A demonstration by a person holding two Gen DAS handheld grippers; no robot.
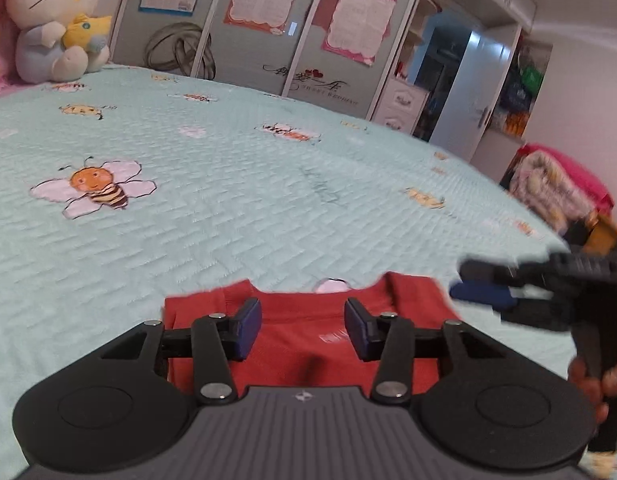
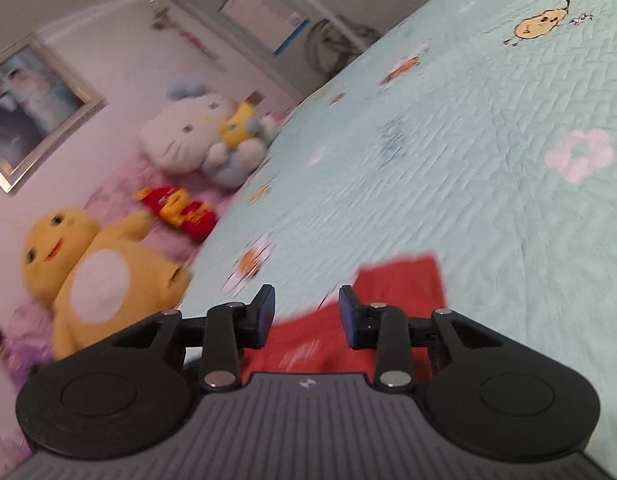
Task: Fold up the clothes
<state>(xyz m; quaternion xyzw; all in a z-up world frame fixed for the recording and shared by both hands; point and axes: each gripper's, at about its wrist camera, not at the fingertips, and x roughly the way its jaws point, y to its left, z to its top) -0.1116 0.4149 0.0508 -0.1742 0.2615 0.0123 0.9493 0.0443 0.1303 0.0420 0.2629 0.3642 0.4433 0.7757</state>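
A red garment (image 1: 308,336) lies folded flat on the pale green bedspread (image 1: 228,208), its neckline toward the far side. My left gripper (image 1: 303,330) hovers just above it, jaws apart with nothing between the blue pads. In the left wrist view my right gripper (image 1: 480,294) comes in from the right, beside the garment's right edge, held by a hand (image 1: 592,384). The right wrist view is tilted and blurred: my right gripper (image 2: 307,318) is open over the red garment (image 2: 388,304), holding nothing.
A white cat plush (image 1: 54,20) sits at the bed's far left. A yellow plush (image 2: 96,280) and a red cushion (image 2: 176,212) lie by the headboard side. Wardrobe doors (image 1: 268,24) stand behind the bed; a pile of bedding (image 1: 556,188) sits at the right.
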